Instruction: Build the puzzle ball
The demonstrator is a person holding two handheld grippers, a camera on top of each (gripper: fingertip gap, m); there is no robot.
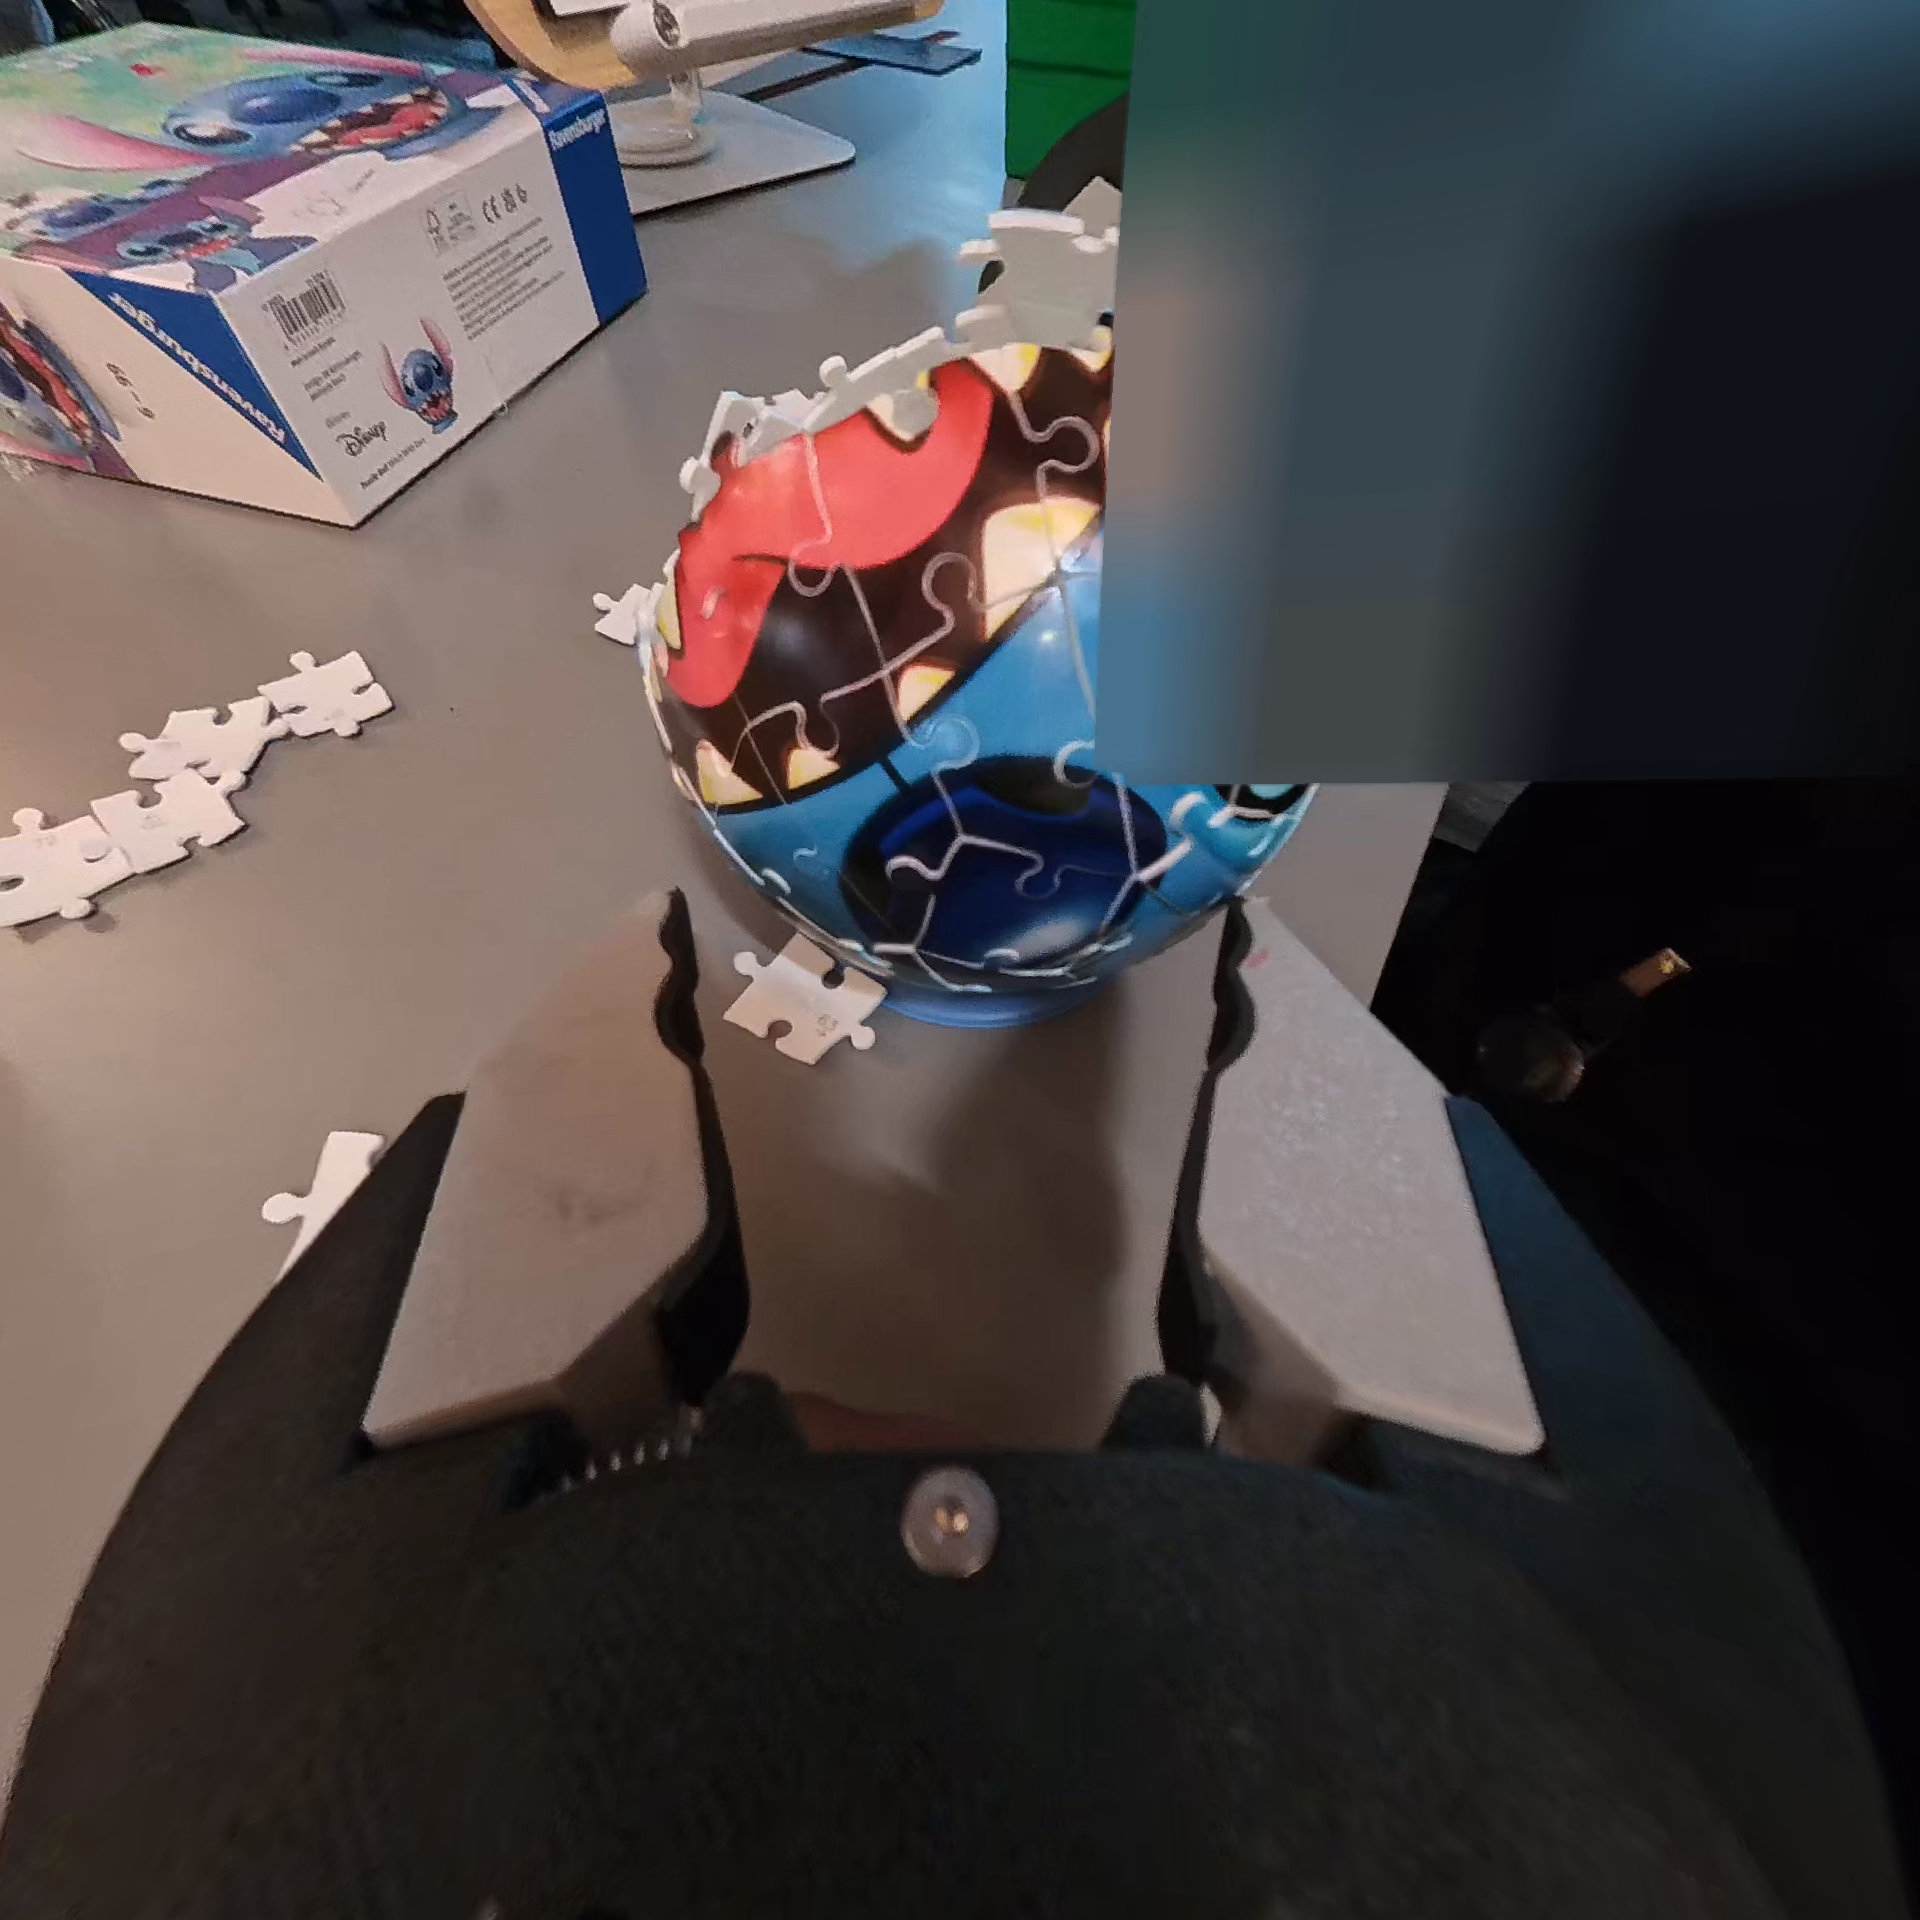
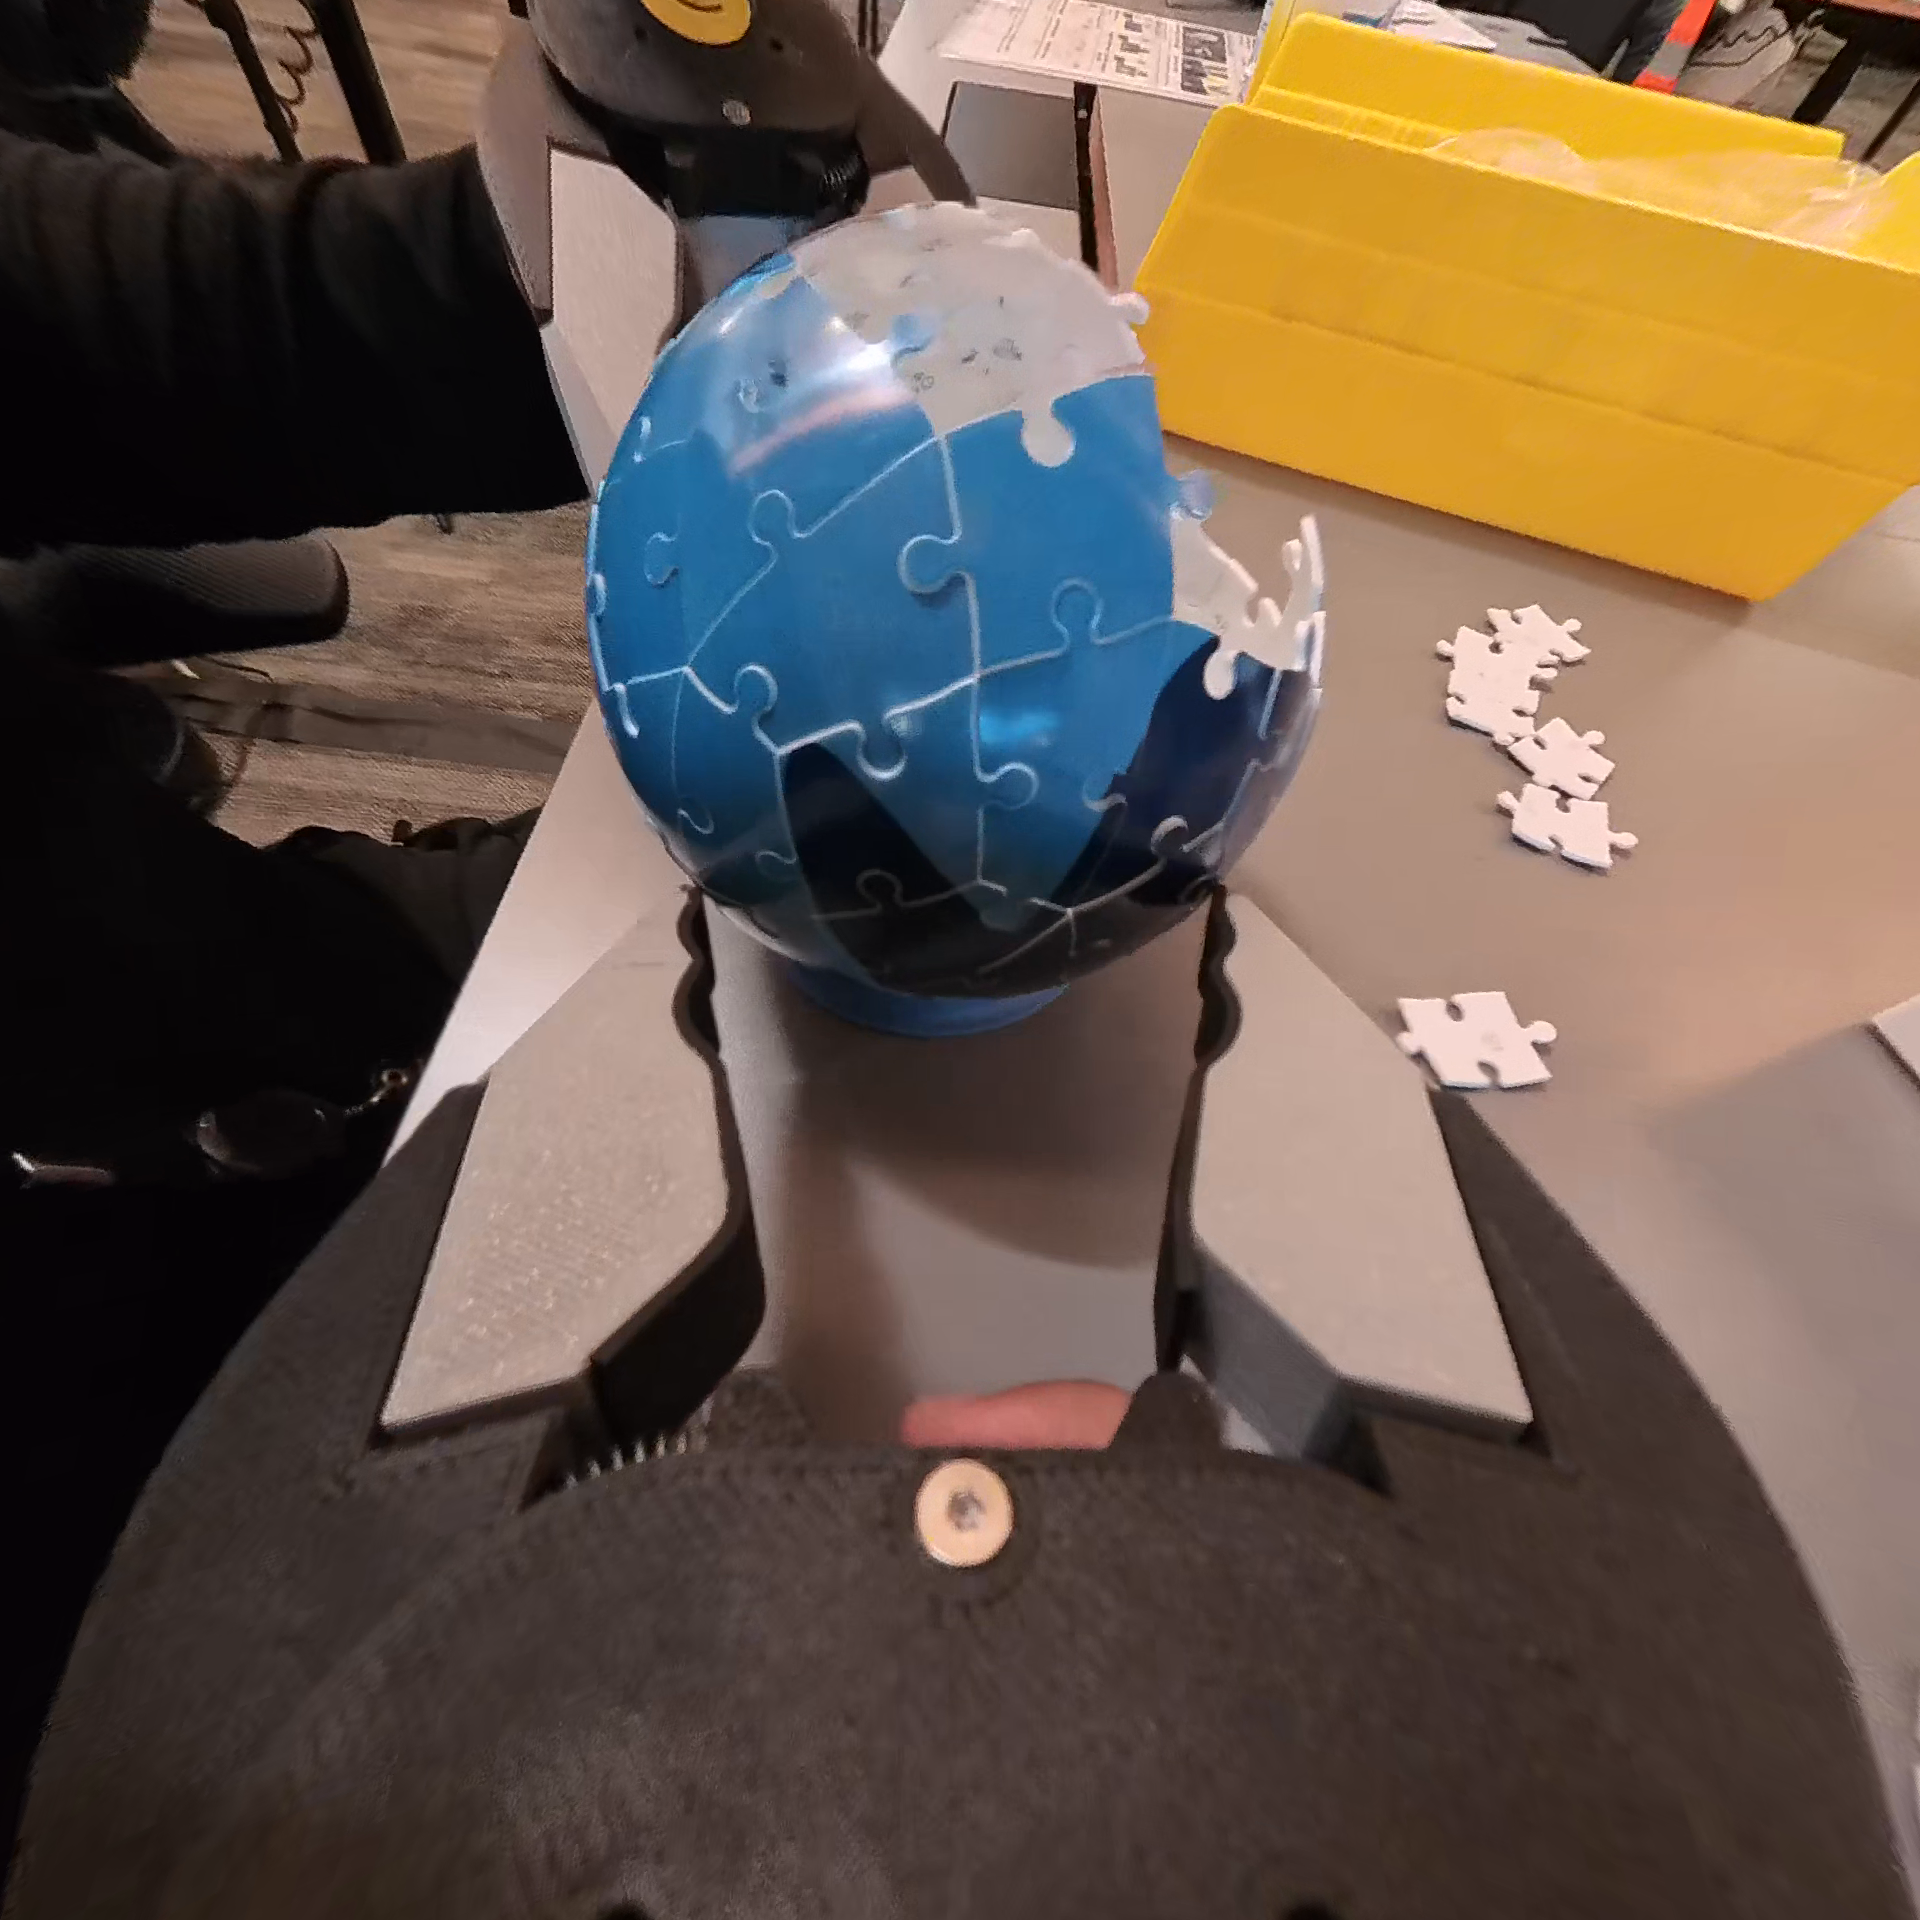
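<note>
The half-built puzzle ball (image 1: pixel 935 727) stands upright on its blue base on the bench (image 1: pixel 468 603), gap uppermost. Before it, left claw (image 1: pixel 951 925) and right claw (image 2: pixel 956 914) gape, empty.

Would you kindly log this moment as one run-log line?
puzzle ball: partly built, top open, on table | left gripper: open, empty | right gripper: open, empty | loose pieces: on table

The puzzle box (image 1: pixel 343 281) on the bench (image 1: pixel 468 582) bears printed brand marks, a barcode and small print on its white and blue sides. Papers (image 2: pixel 1101 42) behind the yellow bin (image 2: pixel 1507 343) carry print too small to read.
</note>
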